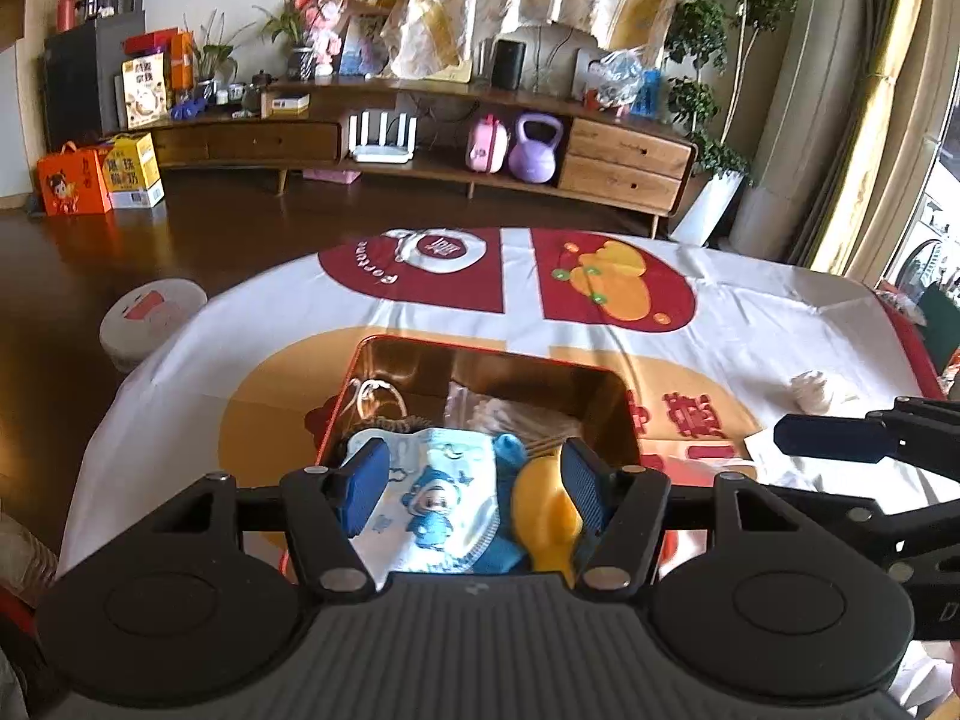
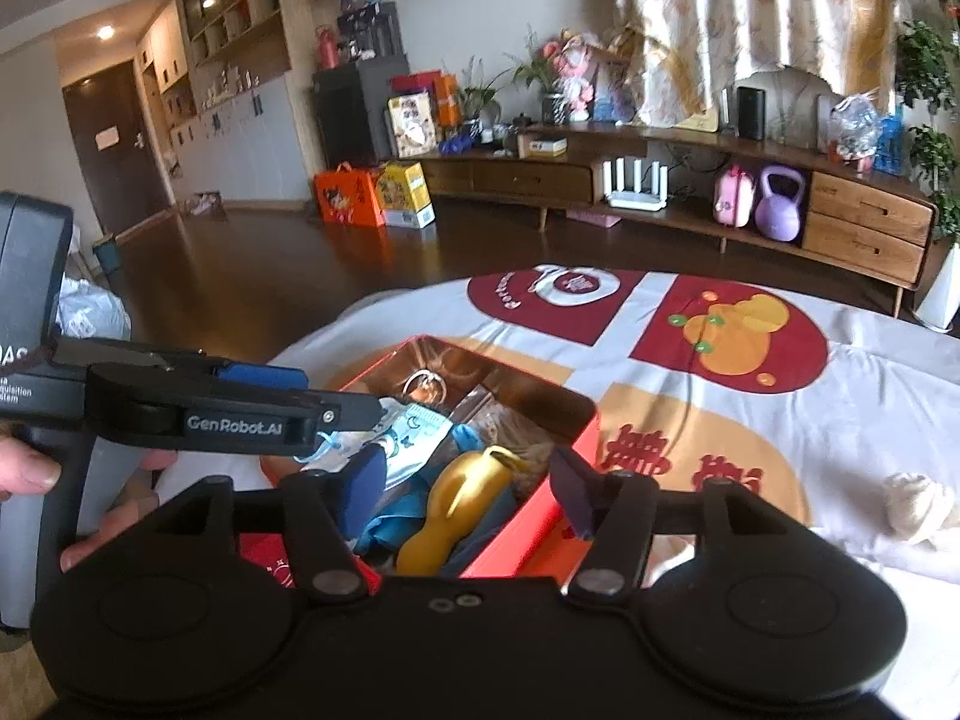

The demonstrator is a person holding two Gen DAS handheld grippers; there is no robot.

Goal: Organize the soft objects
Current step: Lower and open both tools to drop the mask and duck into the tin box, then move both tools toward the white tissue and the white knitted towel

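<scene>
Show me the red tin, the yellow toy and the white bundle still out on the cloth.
Red tin (image 2: pixel 528 519): right wrist view, near outer wall.
Yellow toy (image 2: pixel 459 501): right wrist view, its waist.
White bundle (image 2: pixel 915 507): right wrist view, middle of the wad.

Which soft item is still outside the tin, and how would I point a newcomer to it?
Start at the table's printed cloth, then find the open red tin holding the yellow toy and a blue patterned cloth. Look along the cloth toward the window side of the tin. There lies a small crumpled white fabric lump, alone on bare cloth, the only plain white thing.
</scene>
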